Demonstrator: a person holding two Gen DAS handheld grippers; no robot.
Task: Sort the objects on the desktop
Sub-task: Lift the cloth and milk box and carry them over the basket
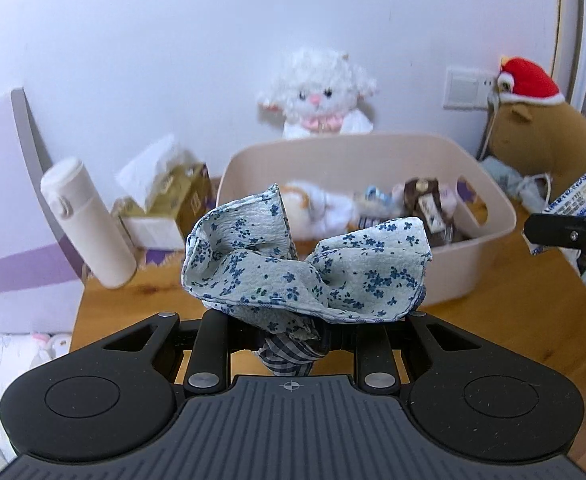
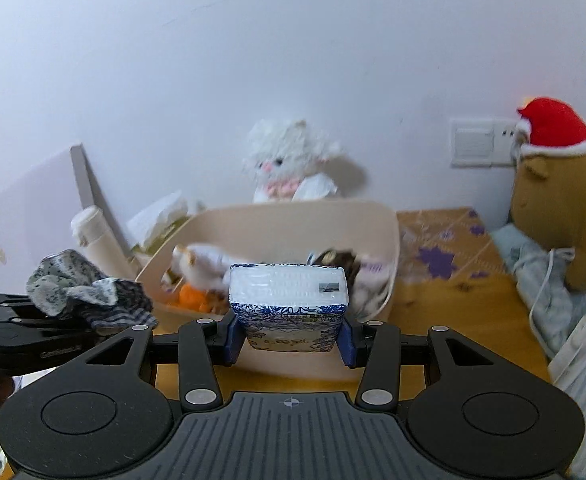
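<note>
Cloth (image 1: 305, 268), pale with small blue flowers and a checked layer under it, sits crumpled in your left gripper (image 1: 293, 334), whose jaws are clamped on its bunched lower part, held above the wooden table (image 1: 133, 304) just before the beige bin (image 1: 473, 208). Your right gripper (image 2: 289, 338) squeezes a blue-and-white tissue pack (image 2: 289, 304) between its blue pads (image 2: 232, 340), beside that bin.

Home bedroom, plush lamb (image 1: 317, 94), tissue box (image 1: 165, 204)

Blue-flowered cloth (image 1: 305, 264), beige bin (image 1: 373, 152)
</note>
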